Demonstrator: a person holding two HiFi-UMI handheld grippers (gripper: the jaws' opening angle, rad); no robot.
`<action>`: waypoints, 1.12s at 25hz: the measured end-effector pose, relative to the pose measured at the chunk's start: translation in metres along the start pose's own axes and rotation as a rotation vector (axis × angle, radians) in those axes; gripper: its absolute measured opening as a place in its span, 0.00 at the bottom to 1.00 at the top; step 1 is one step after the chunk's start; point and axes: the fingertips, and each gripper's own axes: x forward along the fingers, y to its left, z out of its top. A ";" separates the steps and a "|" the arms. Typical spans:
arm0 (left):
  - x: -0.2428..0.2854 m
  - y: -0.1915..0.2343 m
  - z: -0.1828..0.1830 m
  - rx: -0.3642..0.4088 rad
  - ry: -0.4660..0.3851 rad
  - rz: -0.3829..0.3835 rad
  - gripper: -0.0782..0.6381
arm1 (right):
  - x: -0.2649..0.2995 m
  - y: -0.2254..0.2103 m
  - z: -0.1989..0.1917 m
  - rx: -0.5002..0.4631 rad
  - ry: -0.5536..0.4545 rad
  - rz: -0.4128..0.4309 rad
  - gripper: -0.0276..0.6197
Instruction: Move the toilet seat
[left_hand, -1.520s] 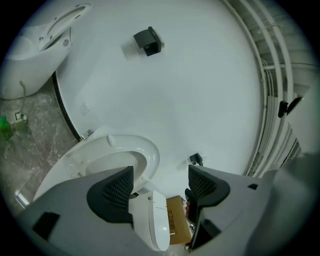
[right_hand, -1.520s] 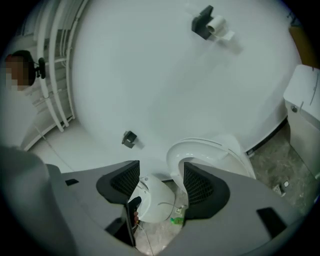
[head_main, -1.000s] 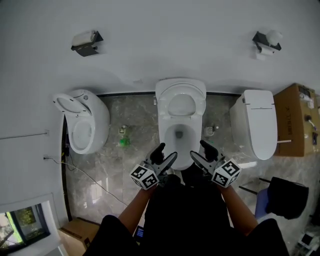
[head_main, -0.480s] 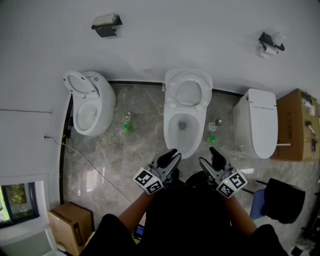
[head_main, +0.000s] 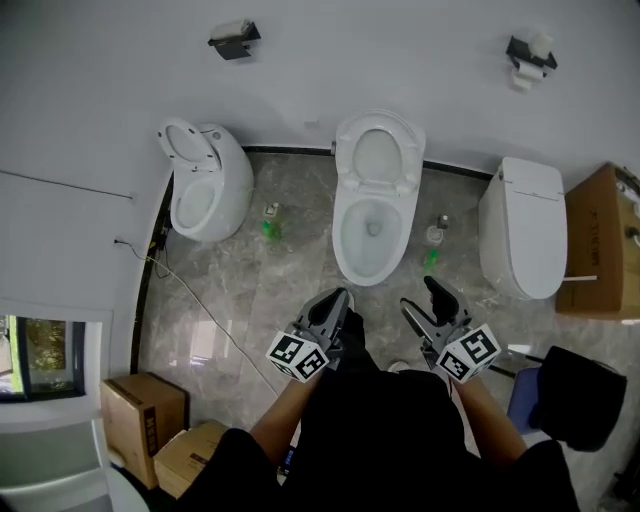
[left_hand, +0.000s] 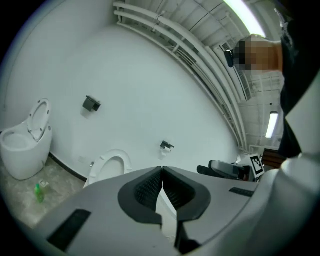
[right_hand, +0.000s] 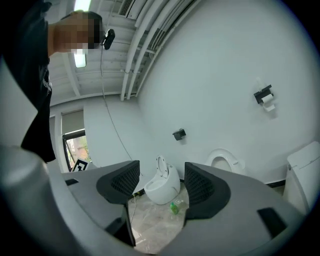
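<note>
The middle white toilet (head_main: 370, 225) stands against the wall with its seat (head_main: 378, 152) raised upright against the back. Both grippers hang in the air short of the bowl's front rim, touching nothing. My left gripper (head_main: 335, 299) is shut, its dark pads (left_hand: 150, 186) pressed together with nothing between them. My right gripper (head_main: 421, 298) is open and empty. In the left gripper view the raised seat (left_hand: 111, 165) shows beyond the jaws. Between the jaws of my right gripper (right_hand: 161, 183) in its own view I see the left toilet (right_hand: 163, 187), with the middle seat (right_hand: 223, 160) off to the right.
A round toilet (head_main: 205, 180) with its lid up stands at the left, a closed toilet (head_main: 525, 225) at the right. Green bottles (head_main: 269, 226) sit on the grey floor. A cable (head_main: 190, 300), cardboard boxes (head_main: 140, 415) and a brown box (head_main: 600, 240) lie around.
My left gripper's jaws have closed from wide open. Both grippers and the view have drawn back from the middle toilet, which now lies farther ahead.
</note>
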 end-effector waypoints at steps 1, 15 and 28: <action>-0.004 -0.011 -0.009 -0.003 0.005 0.027 0.13 | -0.014 0.001 -0.008 -0.006 0.021 -0.023 0.47; -0.056 -0.182 -0.071 0.086 0.085 0.012 0.13 | -0.169 0.072 -0.039 -0.009 -0.014 -0.168 0.13; -0.059 -0.210 -0.064 0.164 0.058 -0.007 0.13 | -0.187 0.073 -0.026 -0.162 -0.005 -0.264 0.09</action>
